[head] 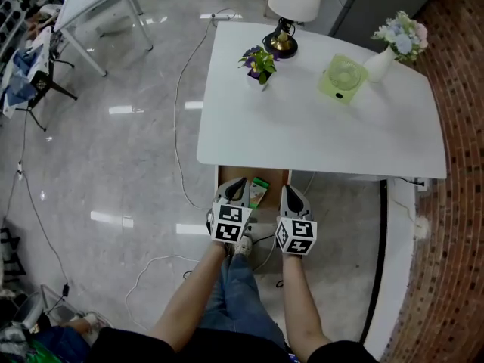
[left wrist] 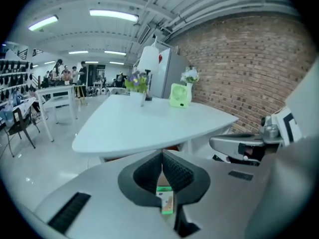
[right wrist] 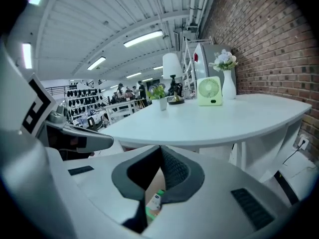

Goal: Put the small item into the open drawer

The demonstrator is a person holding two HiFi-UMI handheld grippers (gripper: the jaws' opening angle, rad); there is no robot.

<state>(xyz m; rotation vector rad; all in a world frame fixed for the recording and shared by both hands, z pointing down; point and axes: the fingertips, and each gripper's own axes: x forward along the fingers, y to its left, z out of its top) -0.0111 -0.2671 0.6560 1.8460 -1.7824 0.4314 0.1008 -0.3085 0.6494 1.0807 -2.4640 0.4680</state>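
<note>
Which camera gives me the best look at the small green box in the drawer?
The head view: the small green-and-white box lies nearly whole in the open wooden drawer. The left gripper view and the right gripper view catch only a sliver of it, low in frame.

Saw a lamp (head: 291,10) at the far edge of the worktop (head: 302,138), a potted plant (head: 259,63) just before it, a small fan (head: 342,78) to their right, and a vase of flowers (head: 393,48) farther right. Found the open drawer (head: 274,180) under the near edge, with the small box (head: 259,191) in it, between the left hand-held gripper (head: 237,187) and the right hand-held gripper (head: 291,197).
</note>
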